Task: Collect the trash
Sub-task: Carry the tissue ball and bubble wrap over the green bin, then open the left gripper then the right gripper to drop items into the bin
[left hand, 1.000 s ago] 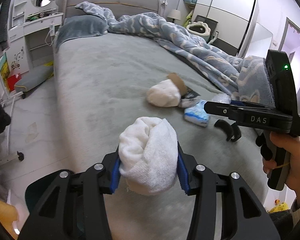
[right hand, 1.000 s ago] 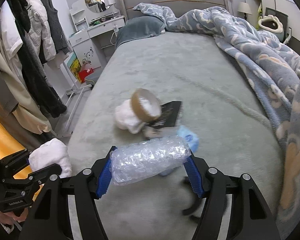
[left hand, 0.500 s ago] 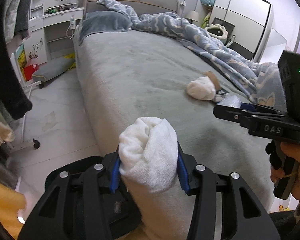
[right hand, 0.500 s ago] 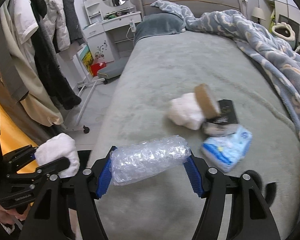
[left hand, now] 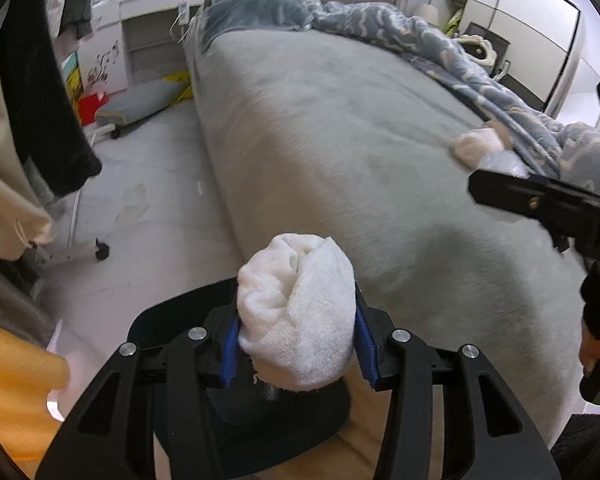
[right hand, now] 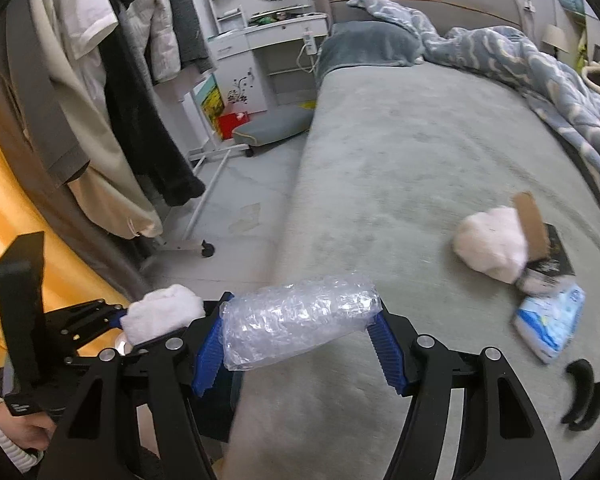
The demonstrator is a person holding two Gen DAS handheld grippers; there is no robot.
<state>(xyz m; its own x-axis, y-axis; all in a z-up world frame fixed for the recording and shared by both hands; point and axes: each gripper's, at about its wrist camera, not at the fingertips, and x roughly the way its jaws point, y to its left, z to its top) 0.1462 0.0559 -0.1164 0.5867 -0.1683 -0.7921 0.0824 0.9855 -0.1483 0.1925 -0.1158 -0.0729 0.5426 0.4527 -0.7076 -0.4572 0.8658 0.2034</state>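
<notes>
My left gripper (left hand: 296,340) is shut on a white wad of cloth (left hand: 296,312) and holds it over a dark bin (left hand: 244,412) on the floor beside the bed. It also shows in the right wrist view (right hand: 162,314). My right gripper (right hand: 300,340) is shut on a roll of clear bubble wrap (right hand: 300,326) above the bed's near edge. On the grey bed (right hand: 400,160) lie a white fluffy wad (right hand: 490,240), a cardboard tape roll (right hand: 532,220), a dark packet (right hand: 556,256), a blue and white tissue pack (right hand: 552,322) and a black curved piece (right hand: 580,396).
A clothes rack on wheels with hanging coats (right hand: 112,92) stands left of the bed. A white dresser (right hand: 268,52) and a grey floor cushion (right hand: 272,128) are at the back. A blue patterned duvet (right hand: 540,76) is bunched along the bed's right side.
Both grippers have swung left and back from the bed's middle toward its near-left edge, each keeping its load. The left one now hangs over the dark bin.
</notes>
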